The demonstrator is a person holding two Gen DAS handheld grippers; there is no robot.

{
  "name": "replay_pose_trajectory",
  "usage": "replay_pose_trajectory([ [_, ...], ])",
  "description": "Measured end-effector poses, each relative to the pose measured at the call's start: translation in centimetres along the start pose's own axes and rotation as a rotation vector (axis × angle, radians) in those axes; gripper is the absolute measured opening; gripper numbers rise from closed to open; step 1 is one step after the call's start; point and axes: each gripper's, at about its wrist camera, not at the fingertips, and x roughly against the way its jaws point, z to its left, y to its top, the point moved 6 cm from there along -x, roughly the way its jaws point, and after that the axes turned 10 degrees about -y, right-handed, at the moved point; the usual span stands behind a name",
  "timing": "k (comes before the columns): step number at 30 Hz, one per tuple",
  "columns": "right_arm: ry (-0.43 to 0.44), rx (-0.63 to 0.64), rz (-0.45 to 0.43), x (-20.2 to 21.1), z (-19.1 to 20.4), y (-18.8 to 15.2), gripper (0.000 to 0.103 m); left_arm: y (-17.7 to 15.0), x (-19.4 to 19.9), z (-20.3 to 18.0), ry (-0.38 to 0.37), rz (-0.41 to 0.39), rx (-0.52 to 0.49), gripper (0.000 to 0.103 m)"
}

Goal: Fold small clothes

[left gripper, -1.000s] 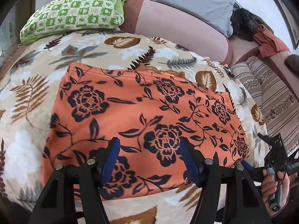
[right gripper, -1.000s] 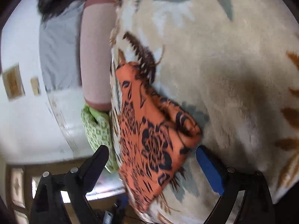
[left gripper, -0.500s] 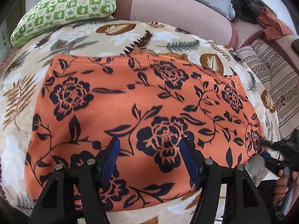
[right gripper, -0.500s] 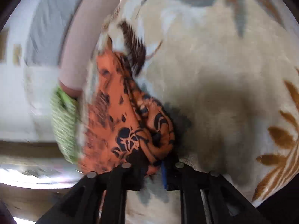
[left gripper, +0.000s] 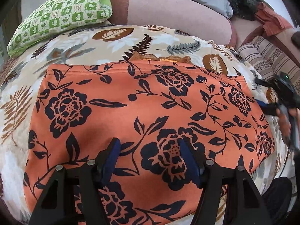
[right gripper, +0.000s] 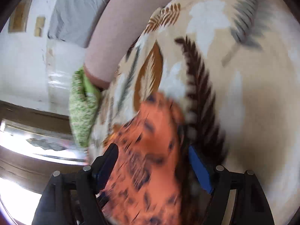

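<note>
Left gripper [left gripper: 148, 159] hangs over the near middle of the orange floral garment [left gripper: 150, 116], jaws apart, nothing pinched between them. Right gripper [right gripper: 150, 166] sits at the garment's right edge with its jaws opening; blurred orange cloth [right gripper: 150, 150] lies between the fingers, and whether a pad touches it I cannot tell. In the left wrist view that gripper shows at the far right [left gripper: 277, 101].

Spread flat on the leaf-print blanket [left gripper: 112, 43], the garment runs long from left to right. A fold across that axis would likely start from the right edge, which lies nearer the right gripper. No containers are in view; a green checked pillow [left gripper: 61, 16] lies far left.
</note>
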Motion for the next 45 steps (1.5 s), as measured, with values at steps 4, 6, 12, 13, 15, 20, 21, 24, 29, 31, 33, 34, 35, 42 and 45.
replay_pose_trajectory([
  [4,-0.05,0.093,0.107,-2.9,0.9,-0.2,0.069,-0.1,-0.3,0.1,-0.014,-0.009,0.0,0.071],
  [6,-0.086,0.113,0.137,-3.6,1.7,-0.5,0.014,-0.2,-0.3,0.1,-0.017,-0.02,-0.009,0.073],
  [12,-0.259,0.265,-0.016,-2.2,3.6,-1.4,0.014,-0.4,-0.3,0.1,-0.031,-0.022,-0.035,0.073],
  [13,-0.312,0.257,0.029,-3.7,2.4,-1.8,0.015,-0.3,-0.3,0.1,-0.028,-0.018,-0.036,0.073],
  [15,-0.267,0.22,-0.019,-2.6,2.8,-1.6,0.023,-0.3,-0.1,0.1,-0.035,-0.016,-0.022,0.073],
  [20,-0.255,0.202,-0.142,3.2,4.5,-2.0,0.068,0.2,2.0,1.1,-0.051,-0.053,0.053,0.073],
  [21,-0.25,0.216,-0.152,3.9,5.2,-2.4,0.068,0.2,2.7,1.4,-0.054,-0.072,0.063,0.073],
  [24,-0.173,0.249,-0.17,6.3,7.1,-5.1,0.068,-0.5,4.9,2.9,-0.033,-0.122,0.099,0.078],
  [29,-0.144,0.188,0.08,-0.6,4.3,-8.5,0.075,-2.2,3.3,6.3,0.065,-0.033,0.146,0.08],
  [31,-0.055,0.048,0.046,0.3,3.5,-7.8,0.075,-1.7,4.3,5.6,0.082,-0.031,0.129,0.08],
  [33,-0.044,0.05,0.019,2.7,5.1,-7.6,0.075,-1.2,5.8,5.1,0.068,-0.088,0.126,0.08],
  [34,-0.038,0.094,-0.009,3.7,6.2,-7.7,0.075,-1.0,6.6,5.1,0.072,-0.119,0.122,0.081],
  [35,-0.037,0.13,-0.024,4.4,7.3,-7.8,0.075,-1.0,6.8,5.3,0.084,-0.124,0.118,0.081],
  [42,-0.052,0.01,0.066,0.3,4.5,-8.7,0.089,-3.6,5.0,8.7,0.243,-0.026,0.093,0.081],
  [45,-0.019,0.024,0.037,2.4,7.0,-8.3,0.089,-4.1,6.8,8.4,0.183,-0.057,0.161,0.081],
])
